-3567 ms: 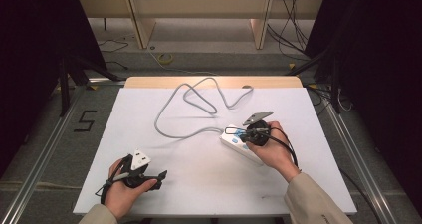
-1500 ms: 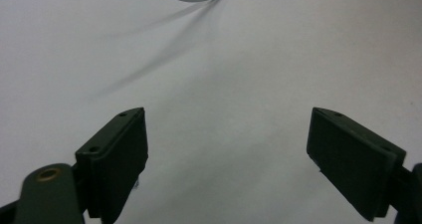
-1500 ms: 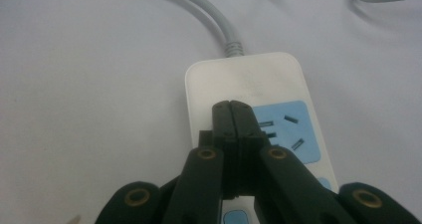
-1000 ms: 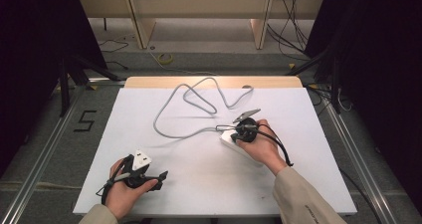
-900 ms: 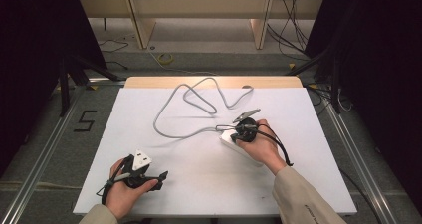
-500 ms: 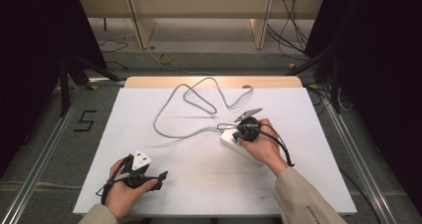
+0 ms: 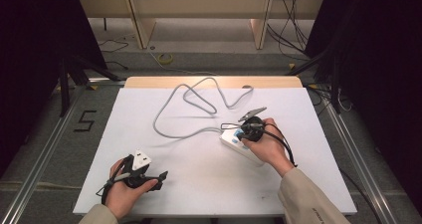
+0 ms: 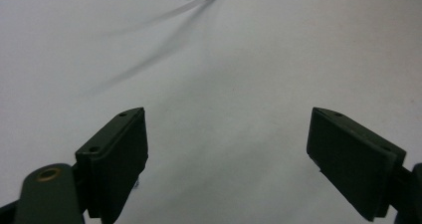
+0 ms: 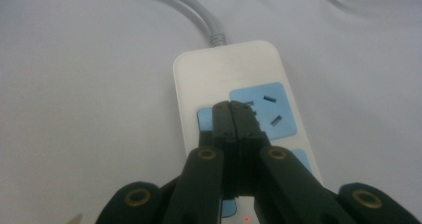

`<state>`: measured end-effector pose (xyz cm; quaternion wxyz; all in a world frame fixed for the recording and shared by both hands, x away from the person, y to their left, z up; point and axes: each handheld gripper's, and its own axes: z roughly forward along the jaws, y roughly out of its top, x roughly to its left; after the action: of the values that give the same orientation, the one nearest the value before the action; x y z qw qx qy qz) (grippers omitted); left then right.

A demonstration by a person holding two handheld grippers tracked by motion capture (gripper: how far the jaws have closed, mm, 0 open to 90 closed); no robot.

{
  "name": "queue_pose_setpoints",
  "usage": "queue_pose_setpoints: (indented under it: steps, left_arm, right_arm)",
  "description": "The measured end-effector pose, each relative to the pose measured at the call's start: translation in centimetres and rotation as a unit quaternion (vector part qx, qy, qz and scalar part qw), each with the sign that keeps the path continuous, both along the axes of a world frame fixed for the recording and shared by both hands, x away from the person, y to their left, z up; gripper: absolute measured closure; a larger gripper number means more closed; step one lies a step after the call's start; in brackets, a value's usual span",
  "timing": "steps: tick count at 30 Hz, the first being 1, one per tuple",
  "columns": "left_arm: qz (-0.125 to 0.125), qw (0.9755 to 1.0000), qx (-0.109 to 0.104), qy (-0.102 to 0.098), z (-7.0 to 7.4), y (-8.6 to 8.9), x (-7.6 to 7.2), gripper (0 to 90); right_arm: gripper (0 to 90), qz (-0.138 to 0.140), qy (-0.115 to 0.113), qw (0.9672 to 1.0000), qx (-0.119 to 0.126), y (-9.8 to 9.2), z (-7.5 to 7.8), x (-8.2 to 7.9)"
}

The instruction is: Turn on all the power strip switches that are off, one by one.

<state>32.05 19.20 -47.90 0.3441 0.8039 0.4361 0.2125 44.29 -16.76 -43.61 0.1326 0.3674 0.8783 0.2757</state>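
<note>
At centre right of the high view, the right gripper (image 9: 234, 115), jaws pressed together and gripping nothing, is bearing down on the white power strip (image 9: 234, 79); pushed off-centre, the tips risk skidding across the blue socket panel and shoving the strip. At lower left, the left gripper (image 8: 226, 149) is hovering wide apart, empty, over the bare white table (image 8: 239, 59).

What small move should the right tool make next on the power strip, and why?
Probably press straight down. The right tool is shut, its tips over the power strip at a blue patch beside the socket, perhaps a switch; whether they touch it is unclear. The left tool is open over bare table.
</note>
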Motion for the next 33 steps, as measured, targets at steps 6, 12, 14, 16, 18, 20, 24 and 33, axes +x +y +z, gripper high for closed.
queue_pose_setpoints:
  steps: [6,12,14,16,18,20,24,33]
  left_arm:
    - [0.000,1.0000,0.000,0.000,0.0,0.0,0.0,16.2]
    - [0.000,1.0000,0.000,0.000,0.0,0.0,0.0,16.2]
    - [0.000,1.0000,0.000,0.000,0.0,0.0,0.0,16.2]
    - [0.000,1.0000,0.000,0.000,0.0,0.0,0.0,16.2]
    - [0.001,1.0000,0.000,-0.001,0.0,0.0,0.0,16.2]
    - [0.001,1.0000,0.000,0.001,0.0,0.0,0.0,16.2]
    - [0.001,1.0000,-0.001,-0.001,0.0,0.0,0.0,16.1]
    - [0.001,1.0000,0.000,0.000,0.0,0.0,0.0,16.2]
  right_arm:
    - [90.0,0.002,-0.001,1.0000,-0.003,-0.1,0.1,-0.2]
    - [90.0,0.001,-0.001,1.0000,-0.006,-0.5,0.4,-0.5]
    - [90.0,0.000,0.001,1.0000,-0.006,-0.6,0.4,-0.6]
    - [90.0,-0.003,0.002,1.0000,-0.009,-0.9,0.5,-0.7]
    - [90.0,-0.003,0.003,0.9999,-0.010,-1.0,0.5,-0.7]
    - [90.0,-0.003,0.003,0.9999,-0.011,-1.2,0.6,-0.8]
    - [90.0,-0.004,0.003,0.9999,-0.012,-1.6,0.7,-1.0]
    - [90.0,-0.010,0.009,0.9998,-0.013,-2.2,0.5,-1.3]
